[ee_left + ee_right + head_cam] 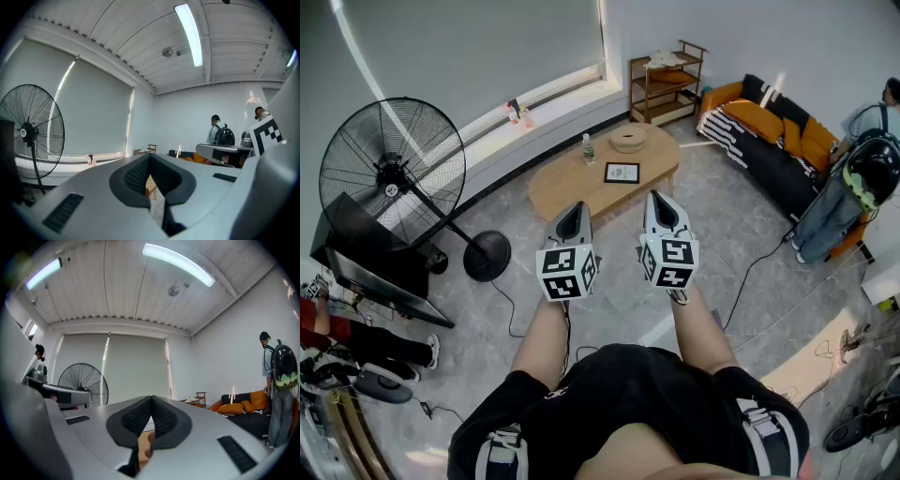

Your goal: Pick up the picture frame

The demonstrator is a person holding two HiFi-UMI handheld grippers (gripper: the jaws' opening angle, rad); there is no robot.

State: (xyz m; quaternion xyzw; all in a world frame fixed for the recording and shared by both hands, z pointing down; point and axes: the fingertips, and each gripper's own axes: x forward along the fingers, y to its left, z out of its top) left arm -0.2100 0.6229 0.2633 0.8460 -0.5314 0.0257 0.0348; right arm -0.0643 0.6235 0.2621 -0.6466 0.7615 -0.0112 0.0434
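Observation:
A small black picture frame point(622, 172) lies flat on the oval wooden coffee table point(558, 187), well ahead of me. My left gripper point(573, 218) and my right gripper point(663, 211) are held side by side at waist height, short of the table, both level. Each one's jaws are shut with nothing between them. In the left gripper view the shut left gripper point(150, 157) covers most of the table; only a wooden sliver shows under the tips. The right gripper view shows the shut right gripper point(152, 399) the same way. The frame is hidden in both gripper views.
On the table also stand a plastic bottle point(588, 148) and a round woven basket point(627, 139). A large standing fan point(393, 172) is at the left, a wooden shelf point(667, 81) and an orange sofa point(778, 136) at the back right. Cables cross the floor. A person with a backpack point(279, 385) stands at the right.

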